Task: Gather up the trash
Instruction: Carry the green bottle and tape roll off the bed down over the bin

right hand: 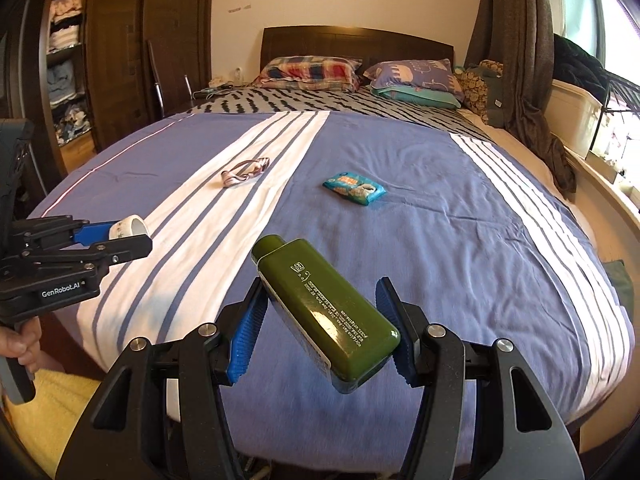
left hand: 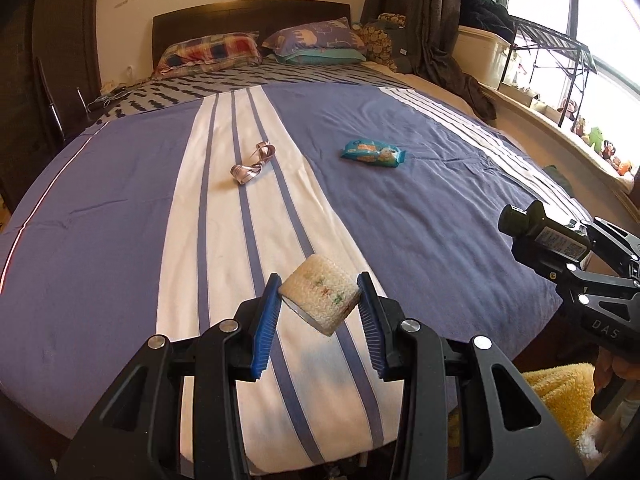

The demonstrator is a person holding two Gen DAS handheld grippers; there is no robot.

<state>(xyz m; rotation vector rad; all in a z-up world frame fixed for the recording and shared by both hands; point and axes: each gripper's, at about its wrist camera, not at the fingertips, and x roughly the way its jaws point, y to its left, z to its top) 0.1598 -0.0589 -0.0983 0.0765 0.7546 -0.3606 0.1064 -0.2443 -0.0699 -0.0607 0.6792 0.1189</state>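
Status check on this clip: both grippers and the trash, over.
Left gripper shut on tape roll. Right gripper shut on green bottle. Ribbon scrap, blue packet on bed. Nothing obstructing.

Both fisheye views look from just off the foot edge of the bed (left hand: pixel 420 168), low and close, down its length toward the headboard (left hand: pixel 252 16). The left wrist view sits nearer the foot's left side; the right wrist view (right hand: pixel 440 200) sits further right (each catches the other's gripper at its frame edge). They share most of the striped cover, the blue snack packet (left hand: pixel 373 154) (right hand: pixel 354 188), the ribbon scrap (left hand: pixel 252 164) (right hand: pixel 245 172) and the pillows.
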